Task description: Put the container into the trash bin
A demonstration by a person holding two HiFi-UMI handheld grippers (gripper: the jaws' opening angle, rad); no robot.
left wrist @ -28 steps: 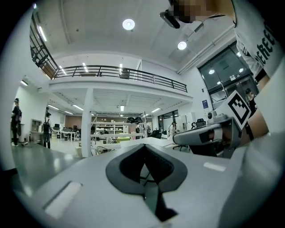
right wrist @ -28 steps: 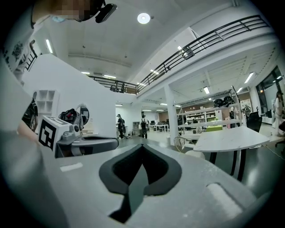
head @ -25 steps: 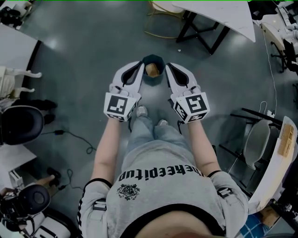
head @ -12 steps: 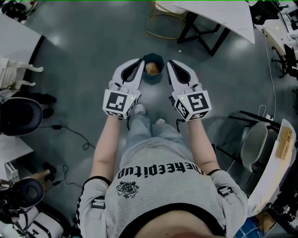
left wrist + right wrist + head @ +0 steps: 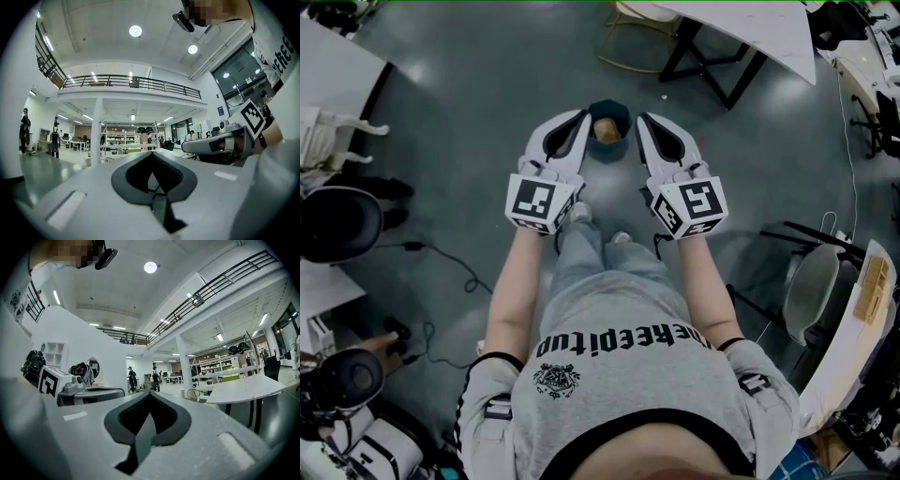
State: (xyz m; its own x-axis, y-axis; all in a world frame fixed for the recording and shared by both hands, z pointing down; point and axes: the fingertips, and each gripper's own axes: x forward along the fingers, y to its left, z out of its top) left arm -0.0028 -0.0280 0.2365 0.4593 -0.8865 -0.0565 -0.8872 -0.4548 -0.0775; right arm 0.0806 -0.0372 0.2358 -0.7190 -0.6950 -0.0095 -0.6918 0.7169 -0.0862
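Grey-white plastic, both tools sit level in front of the person's waist, marker cubes nearest the body and tips pointing away. The left gripper (image 5: 579,122) has its jaws pressed together with only a thin seam between the dark pads, and nothing is caught there. The right gripper (image 5: 643,123) reads the same in its own view: jaws together and empty.

Just beyond and between the two tips, a dark trash bin (image 5: 622,116) stands on the floor. A tan container (image 5: 606,130) lies inside it, below the rim. Neither tool touches it.

Farther off, ahead and to the right of the right gripper, is a white table (image 5: 750,28) on black legs.

I judge the drop done, with at most drawing the tools back left.
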